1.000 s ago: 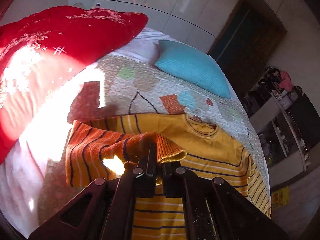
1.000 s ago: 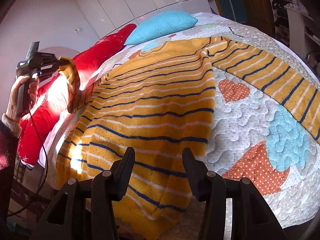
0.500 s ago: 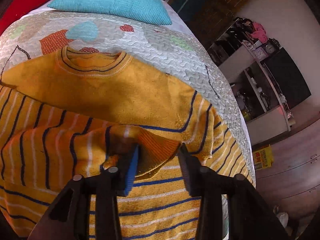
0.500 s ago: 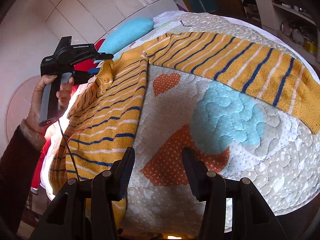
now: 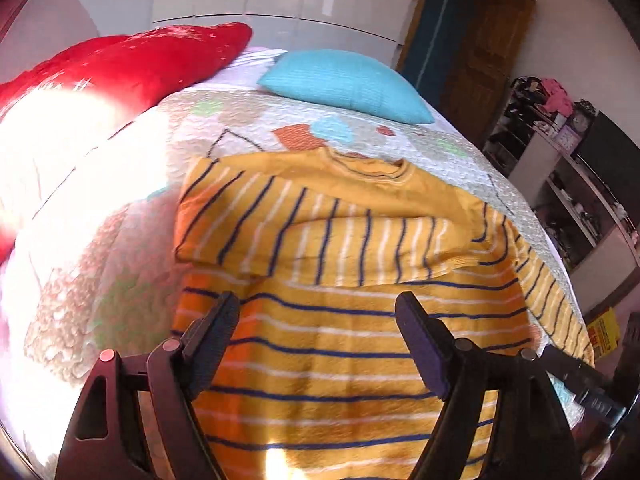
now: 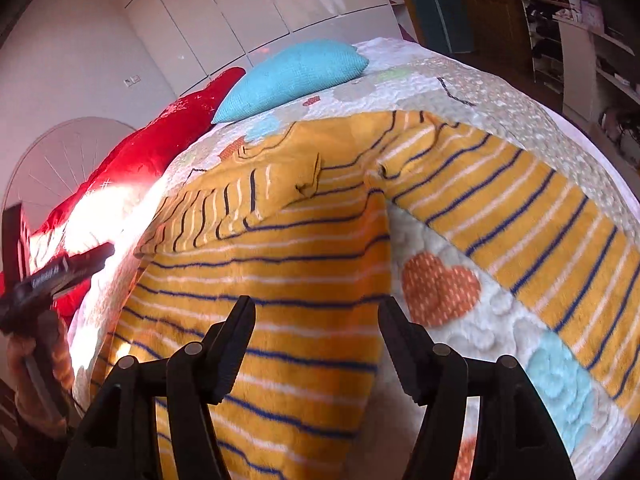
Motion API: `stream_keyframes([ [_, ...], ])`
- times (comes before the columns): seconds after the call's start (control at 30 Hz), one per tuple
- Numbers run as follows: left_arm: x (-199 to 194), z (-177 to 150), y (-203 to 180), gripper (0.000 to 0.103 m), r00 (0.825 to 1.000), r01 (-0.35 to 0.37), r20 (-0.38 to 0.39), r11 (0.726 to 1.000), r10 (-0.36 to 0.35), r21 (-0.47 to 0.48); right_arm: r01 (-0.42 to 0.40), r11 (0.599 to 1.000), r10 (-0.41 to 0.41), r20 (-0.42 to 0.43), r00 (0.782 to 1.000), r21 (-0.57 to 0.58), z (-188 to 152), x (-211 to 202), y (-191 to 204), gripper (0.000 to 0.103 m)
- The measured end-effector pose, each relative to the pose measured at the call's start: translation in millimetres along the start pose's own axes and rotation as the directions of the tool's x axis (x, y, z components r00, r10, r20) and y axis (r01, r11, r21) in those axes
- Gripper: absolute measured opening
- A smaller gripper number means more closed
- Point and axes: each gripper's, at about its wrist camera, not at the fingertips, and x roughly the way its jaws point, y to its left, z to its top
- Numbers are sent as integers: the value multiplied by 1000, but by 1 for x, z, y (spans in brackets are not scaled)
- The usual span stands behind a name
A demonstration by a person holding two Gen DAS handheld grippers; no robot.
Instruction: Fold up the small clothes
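A yellow sweater with navy and white stripes (image 5: 328, 344) lies flat on the quilted bed, also in the right wrist view (image 6: 272, 280). Its left sleeve (image 5: 320, 240) is folded across the chest, cuff near the right shoulder. Its right sleeve (image 6: 540, 232) stretches out to the right over the quilt. My left gripper (image 5: 318, 320) is open and empty above the sweater's body. My right gripper (image 6: 316, 320) is open and empty above the sweater's lower right side. The left gripper body also shows at the left edge of the right wrist view (image 6: 56, 276).
A turquoise pillow (image 5: 348, 84) and a red cushion (image 5: 120, 68) lie at the head of the bed. The patterned quilt (image 6: 460, 320) covers the bed. Shelves with clutter (image 5: 568, 168) and a wooden door (image 5: 480, 60) stand to the right.
My left gripper carried the left sleeve across the chest, opened and let it go, then drew back. My right gripper stayed open and swung back over the sweater's body.
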Motion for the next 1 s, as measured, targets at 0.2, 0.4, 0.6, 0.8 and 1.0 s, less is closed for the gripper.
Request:
stream_keyframes([
  [0.2, -3, -24, 59, 79, 997, -21, 77, 996, 27, -82, 69, 995, -65, -55, 996, 69, 88, 99, 1, 72],
  [0.4, -13, -28, 91, 81, 981, 21, 193, 990, 7, -142, 12, 996, 4, -190, 982, 86, 117, 159, 17, 13],
  [0.6, -19, -36, 100, 82, 979, -19, 201, 994, 40, -108, 166, 980, -179, -121, 976, -114, 140, 135, 41, 8],
  [0.8, 2, -43, 110, 82, 995, 9, 98, 990, 5, -143, 554, 799, -585, -89, 806, -235, 150, 154, 10, 6],
  [1.0, 11, -48, 127, 82, 998, 27, 64, 974, -13, -227, 345, 914, -363, -52, 930, -216, 137, 115, 55, 60],
])
